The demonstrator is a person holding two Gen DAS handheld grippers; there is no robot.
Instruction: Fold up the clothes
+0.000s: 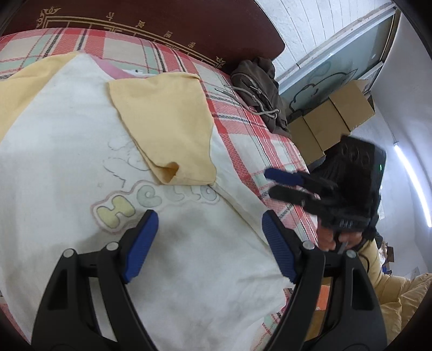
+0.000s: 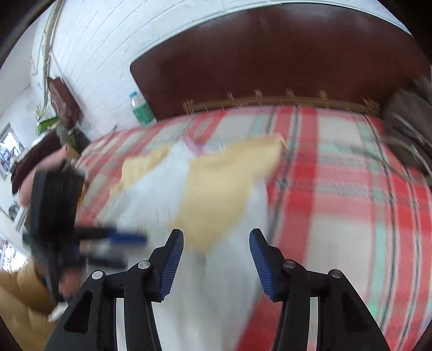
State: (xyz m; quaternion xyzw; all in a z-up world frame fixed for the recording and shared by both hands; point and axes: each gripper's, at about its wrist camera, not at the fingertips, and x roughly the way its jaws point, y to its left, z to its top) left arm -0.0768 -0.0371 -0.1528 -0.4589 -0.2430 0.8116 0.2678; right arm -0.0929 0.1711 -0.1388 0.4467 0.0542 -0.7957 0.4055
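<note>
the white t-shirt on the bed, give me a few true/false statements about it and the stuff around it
1. The white cotton t-shirt with pastel "Hello" lettering has one yellow sleeve folded over its front. True.
2. The left tool is clamped on the shirt. False: its jaws stand open, holding nothing.
3. A brown hooded jacket lies near the dark red headboard. True.
4. The bed sheet is plain blue. False: it is red, cream and green plaid.

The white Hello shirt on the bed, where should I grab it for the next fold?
Take the shirt at its right side edge, below the folded-in yellow sleeve, coming in from the right. That edge lies flat, free and uncovered on the bedspread.
</note>
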